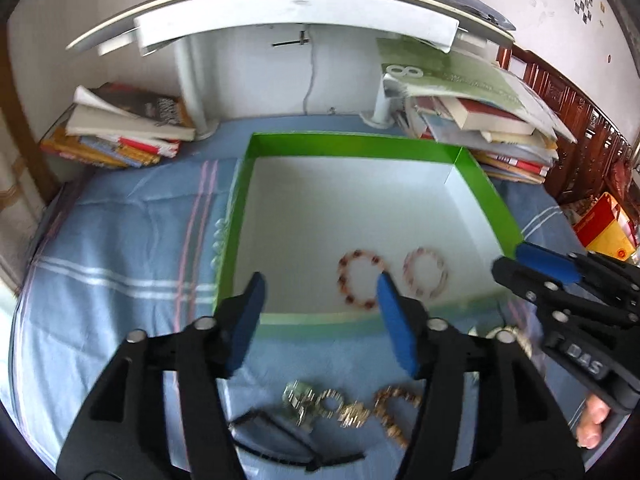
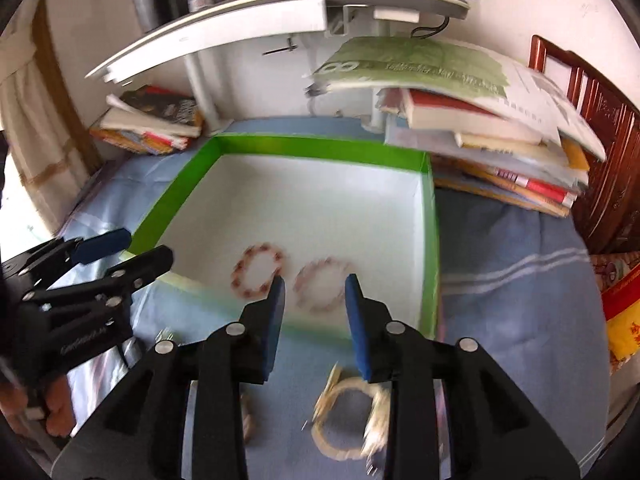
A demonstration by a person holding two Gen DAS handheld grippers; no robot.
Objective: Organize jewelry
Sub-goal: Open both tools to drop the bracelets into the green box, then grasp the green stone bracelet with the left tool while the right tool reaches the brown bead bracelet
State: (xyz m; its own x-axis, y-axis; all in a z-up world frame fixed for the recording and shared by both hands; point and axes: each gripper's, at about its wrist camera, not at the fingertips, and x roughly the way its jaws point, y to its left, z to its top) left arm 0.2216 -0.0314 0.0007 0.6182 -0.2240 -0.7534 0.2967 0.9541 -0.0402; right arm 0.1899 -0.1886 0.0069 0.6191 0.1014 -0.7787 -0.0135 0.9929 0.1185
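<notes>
A green box with a white floor (image 1: 492, 204) (image 2: 168, 200) lies on the blue cloth. Inside it lie a red-beaded bracelet (image 1: 345, 264) (image 2: 245, 259) and a pale pink bracelet (image 1: 436, 260) (image 2: 320, 266). My left gripper (image 1: 320, 288) is open and empty, above the box's near edge. On the cloth under it lie gold-coloured pieces (image 1: 320, 400), a brown beaded bracelet (image 1: 394, 394) and a black hair tie (image 1: 276, 436). My right gripper (image 2: 315, 290) is open and empty; a cream bracelet (image 2: 344, 416) lies on the cloth below it, blurred. Each gripper shows in the other's view (image 1: 532, 264) (image 2: 132, 248).
Book stacks stand at the back left (image 1: 120, 128) and back right (image 1: 480, 120) (image 2: 500, 152) under a white shelf (image 1: 296, 12). A wooden headboard (image 1: 568, 112) and a red-yellow bag (image 1: 604, 224) are at the right. Striped blue cloth (image 1: 120, 260) covers the surface.
</notes>
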